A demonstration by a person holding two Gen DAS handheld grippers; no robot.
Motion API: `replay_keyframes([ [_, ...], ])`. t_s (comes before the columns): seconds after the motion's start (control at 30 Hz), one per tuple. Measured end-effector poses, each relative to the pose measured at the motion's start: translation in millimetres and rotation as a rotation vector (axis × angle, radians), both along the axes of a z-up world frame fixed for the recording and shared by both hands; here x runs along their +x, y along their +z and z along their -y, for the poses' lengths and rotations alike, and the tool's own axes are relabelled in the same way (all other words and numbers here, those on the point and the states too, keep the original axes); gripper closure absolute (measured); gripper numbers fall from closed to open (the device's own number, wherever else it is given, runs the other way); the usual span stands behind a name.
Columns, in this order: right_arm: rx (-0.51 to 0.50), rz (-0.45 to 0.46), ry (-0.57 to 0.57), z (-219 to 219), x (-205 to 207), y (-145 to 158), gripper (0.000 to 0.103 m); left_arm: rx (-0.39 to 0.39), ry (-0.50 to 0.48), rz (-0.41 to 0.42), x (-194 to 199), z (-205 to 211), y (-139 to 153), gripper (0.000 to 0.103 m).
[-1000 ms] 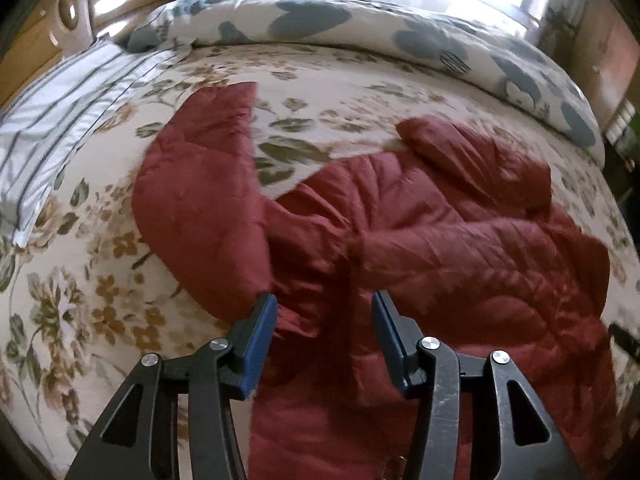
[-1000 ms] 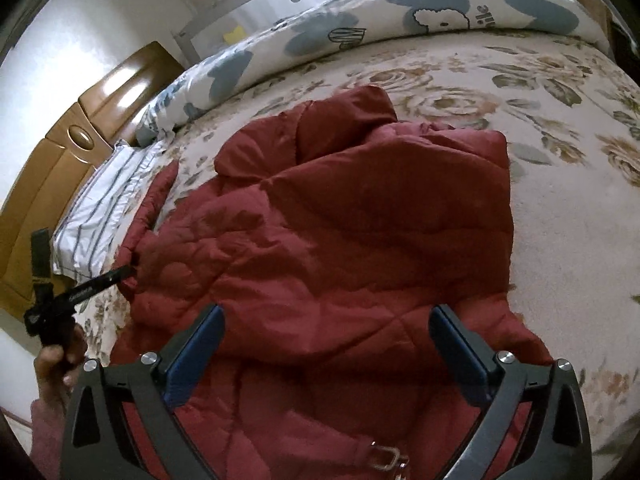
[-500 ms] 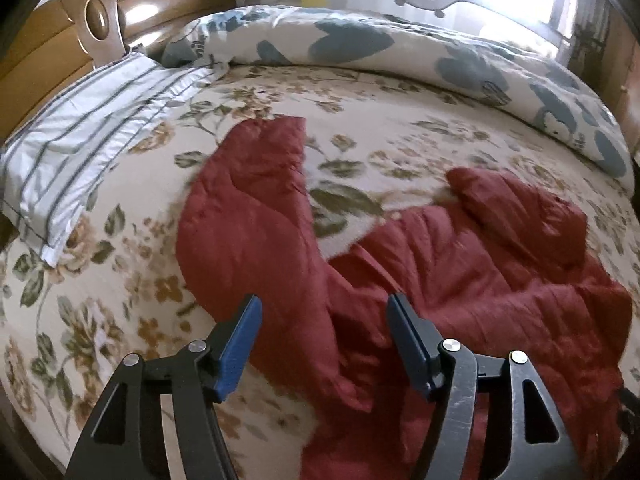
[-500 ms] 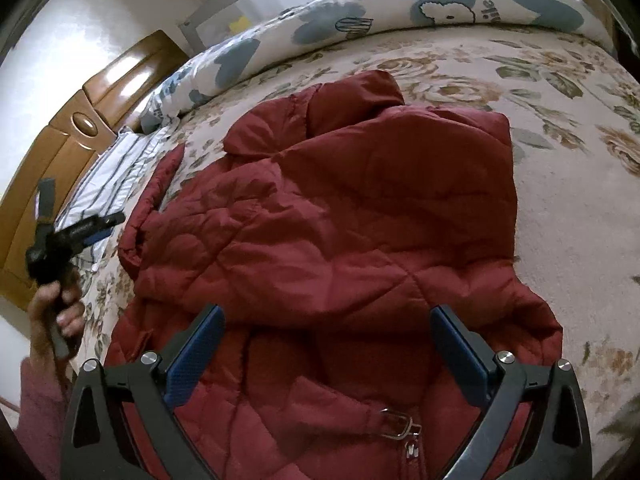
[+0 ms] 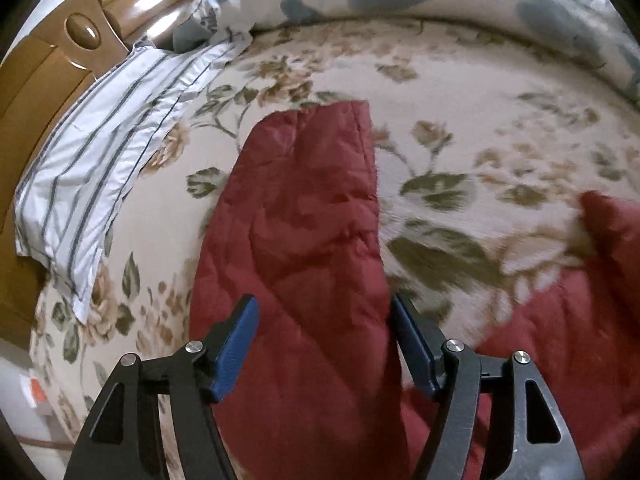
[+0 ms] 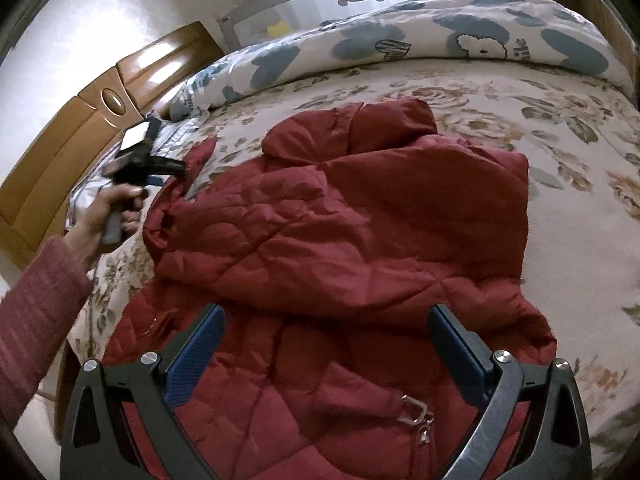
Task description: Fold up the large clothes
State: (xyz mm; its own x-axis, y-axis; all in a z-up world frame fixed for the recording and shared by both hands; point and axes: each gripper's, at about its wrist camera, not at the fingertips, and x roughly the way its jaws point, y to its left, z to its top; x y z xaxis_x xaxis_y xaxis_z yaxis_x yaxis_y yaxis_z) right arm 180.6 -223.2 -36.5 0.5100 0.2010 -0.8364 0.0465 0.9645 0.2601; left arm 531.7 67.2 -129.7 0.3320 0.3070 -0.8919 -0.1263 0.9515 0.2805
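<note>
Jacket (image 6: 340, 240): one, red, centre of bed (image 6: 560, 200)
Sleeve (image 5: 296, 232): one, toward 12 between spread left gripper (image 5: 324, 344) fingers
Right gripper (image 6: 328, 356): spread, grasping nothing
Pillow (image 5: 100, 152): one, at 10

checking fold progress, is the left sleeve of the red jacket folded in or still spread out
Spread out. The sleeve lies flat on the floral bedspread, pointing away from the jacket body; the open left gripper straddles it.

Bare floral bedspread (image 6: 568, 216) right of jacket (image 6: 360, 220), duvet (image 6: 400, 46) behind
</note>
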Motion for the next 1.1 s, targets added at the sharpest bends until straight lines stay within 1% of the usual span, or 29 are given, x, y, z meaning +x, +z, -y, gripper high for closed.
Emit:
replay_keyframes([
  [0.07,0.007,-0.009,0.008,-0.7,-2.1,-2.8,0.002,0.028,0.001,-0.018,12.7,0.4,-9.5,0.054],
  [0.13,0.005,-0.015,0.012,-1.4,-4.5,-5.0,0.003,0.022,0.001,-0.043,21.4,-0.8,-17.6,0.08],
  [0.23,0.01,-0.017,0.008,0.3,-8.2,-6.9,0.003,0.001,-0.008,-0.021,19.1,-2.8,-16.9,0.092],
  [0.33,0.029,-0.013,-0.008,3.9,-11.3,-7.5,0.003,-0.035,-0.012,0.024,6.2,-9.3,-9.6,0.095],
  [0.47,0.046,-0.002,-0.018,5.9,-13.2,-5.3,0.003,-0.128,-0.007,0.081,-22.8,-18.8,6.3,0.096],
  [0.73,0.071,0.008,-0.028,3.7,-18.8,-1.7,0.003,-0.344,-0.041,0.207,-108.2,-27.2,56.0,0.096],
  [0.77,0.075,0.008,-0.03,3.6,-19.8,-1.9,0.003,-0.381,-0.055,0.234,-123.6,-27.0,65.2,0.096],
  [0.83,0.075,0.007,-0.036,3.6,-21.7,-2.1,0.003,-0.421,-0.073,0.264,-143.6,-25.9,76.6,0.096],
  [0.9,0.075,0.005,-0.04,3.2,-23.5,-2.5,0.003,-0.483,-0.093,0.293,-170.3,-23.2,89.1,0.097],
  [1.0,0.083,0.0,-0.05,4.2,-25.2,-3.4,0.003,-0.558,-0.127,0.32,-202.1,-17.4,101.2,0.097],
  [1.1,0.091,-0.015,-0.063,7.6,-26.1,-5.7,0.003,-0.615,-0.176,0.332,-225.2,-7.5,108.6,0.097],
])
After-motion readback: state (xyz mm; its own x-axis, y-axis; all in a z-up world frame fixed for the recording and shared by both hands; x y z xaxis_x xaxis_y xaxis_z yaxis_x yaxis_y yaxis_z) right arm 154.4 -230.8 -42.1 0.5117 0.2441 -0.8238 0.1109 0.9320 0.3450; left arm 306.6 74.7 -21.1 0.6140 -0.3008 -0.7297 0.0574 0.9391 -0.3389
